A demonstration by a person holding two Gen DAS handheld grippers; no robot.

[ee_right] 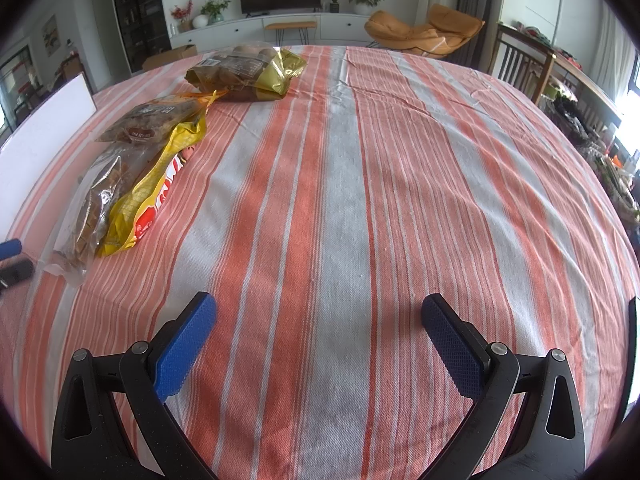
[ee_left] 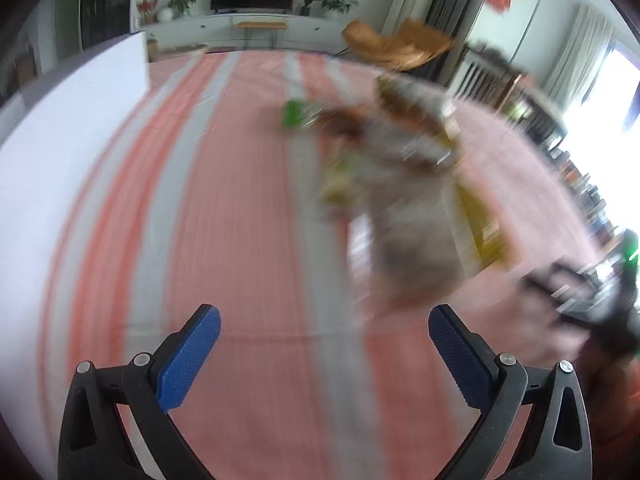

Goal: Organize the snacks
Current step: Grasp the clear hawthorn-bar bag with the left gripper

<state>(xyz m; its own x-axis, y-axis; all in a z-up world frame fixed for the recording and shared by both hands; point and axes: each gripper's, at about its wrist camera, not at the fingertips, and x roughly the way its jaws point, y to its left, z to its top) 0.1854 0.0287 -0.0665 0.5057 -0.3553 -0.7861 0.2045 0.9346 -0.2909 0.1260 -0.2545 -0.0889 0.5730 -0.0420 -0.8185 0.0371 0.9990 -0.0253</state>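
Several snack bags lie on the striped tablecloth point(ee_right: 344, 208). The right wrist view shows a clear bag of brown pastries point(ee_right: 94, 204), a yellow and red bag point(ee_right: 148, 196) against it, a brown bag point(ee_right: 154, 122) behind, and a gold bag point(ee_right: 248, 70) farther back. In the left wrist view the same pile point(ee_left: 404, 184) is blurred by motion, ahead and to the right of my left gripper point(ee_left: 324, 332), with a green packet point(ee_left: 294, 114) at its far side. My left gripper is open and holds nothing. My right gripper point(ee_right: 318, 320) is also open, over bare cloth right of the bags.
A white board point(ee_left: 72, 128) stands along the table's left edge. The right gripper's dark body point(ee_left: 592, 300) shows at the right of the left wrist view. An orange lounge chair point(ee_right: 424, 32) and wooden chairs point(ee_right: 524, 64) stand beyond the table.
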